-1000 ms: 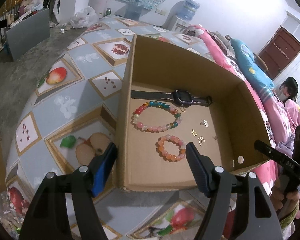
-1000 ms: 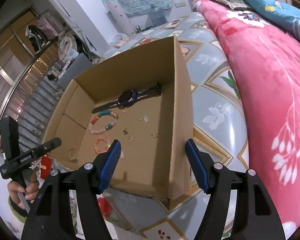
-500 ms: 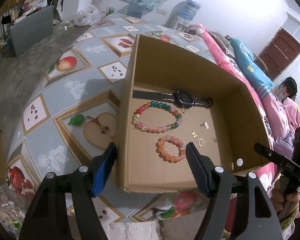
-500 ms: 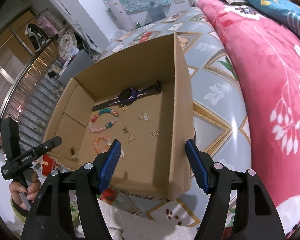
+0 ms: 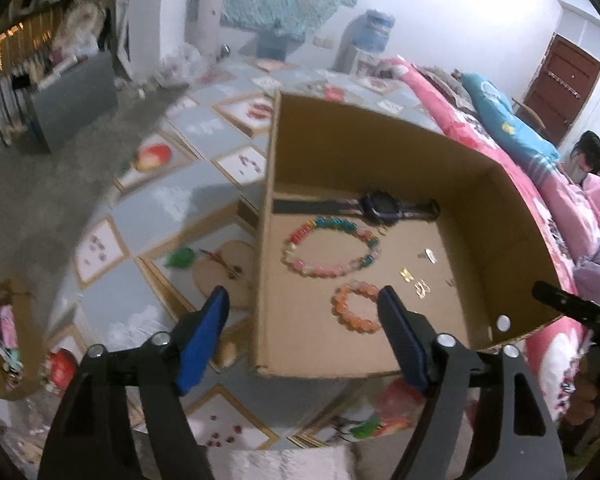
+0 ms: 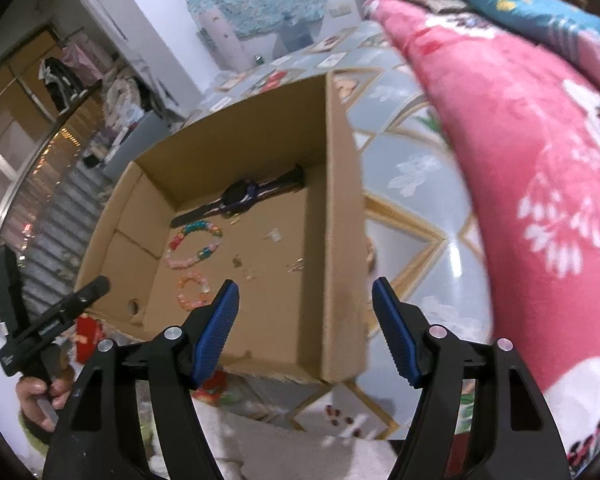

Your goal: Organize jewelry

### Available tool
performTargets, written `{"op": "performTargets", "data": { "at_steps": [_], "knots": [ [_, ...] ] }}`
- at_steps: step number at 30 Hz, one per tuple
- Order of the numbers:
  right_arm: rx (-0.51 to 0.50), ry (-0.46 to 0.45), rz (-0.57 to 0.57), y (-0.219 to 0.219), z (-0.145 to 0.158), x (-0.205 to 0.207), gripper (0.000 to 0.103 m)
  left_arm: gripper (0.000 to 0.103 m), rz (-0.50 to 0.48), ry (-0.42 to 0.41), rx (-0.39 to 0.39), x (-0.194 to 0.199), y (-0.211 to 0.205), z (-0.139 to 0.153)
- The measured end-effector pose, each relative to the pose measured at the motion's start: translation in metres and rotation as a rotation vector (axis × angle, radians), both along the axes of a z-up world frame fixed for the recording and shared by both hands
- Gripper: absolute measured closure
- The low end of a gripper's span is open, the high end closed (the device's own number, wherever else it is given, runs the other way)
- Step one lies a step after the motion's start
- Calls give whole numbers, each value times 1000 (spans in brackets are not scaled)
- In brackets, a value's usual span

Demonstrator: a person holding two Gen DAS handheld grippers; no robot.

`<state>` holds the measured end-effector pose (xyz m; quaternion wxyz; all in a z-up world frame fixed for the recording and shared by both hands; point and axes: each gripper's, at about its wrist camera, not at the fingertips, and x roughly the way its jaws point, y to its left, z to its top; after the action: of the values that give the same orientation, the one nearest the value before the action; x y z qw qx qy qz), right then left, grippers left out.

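Cardboard box [image 5: 380,152] sits mid-frame on the fruit-print bed cover [image 5: 172,200], holding a watch [image 5: 380,206], a multicolour bead bracelet [image 5: 332,246], an orange bead bracelet [image 5: 356,306] and small gold charms [image 5: 414,282]. Your left tool [image 5: 302,308] straddles the box's lower-left corner — jaws opening, gripping nothing. Your right tool [image 6: 306,302] hangs over the box's lower-right corner — jaws parting, empty too.

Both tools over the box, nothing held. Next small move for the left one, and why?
Probably lower the left tool into the cardboard box onto the orange bead bracelet. Its jaws are opening with nothing between them, and that bracelet lies nearest its tips, clear of the multicolour bracelet and the watch. The right tool is also empty, straddling the box's near right wall.
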<state>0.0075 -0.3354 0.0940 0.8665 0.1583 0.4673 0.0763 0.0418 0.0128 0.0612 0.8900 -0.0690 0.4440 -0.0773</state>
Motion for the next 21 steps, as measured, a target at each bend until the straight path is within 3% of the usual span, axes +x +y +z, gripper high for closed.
{"op": "performTargets", "data": {
  "at_steps": [6, 10, 21],
  "knots": [
    [-81, -75, -39, 1, 15, -22, 33, 7, 63, -133, 54, -23, 7, 17],
    [-122, -147, -35, 10, 23, -39, 29, 6, 58, -208, 67, -42, 5, 28],
    [-203, -281, 11, 41, 29, -80, 20, 6, 99, -194, 128, -75, -10, 22]
  ]
}}
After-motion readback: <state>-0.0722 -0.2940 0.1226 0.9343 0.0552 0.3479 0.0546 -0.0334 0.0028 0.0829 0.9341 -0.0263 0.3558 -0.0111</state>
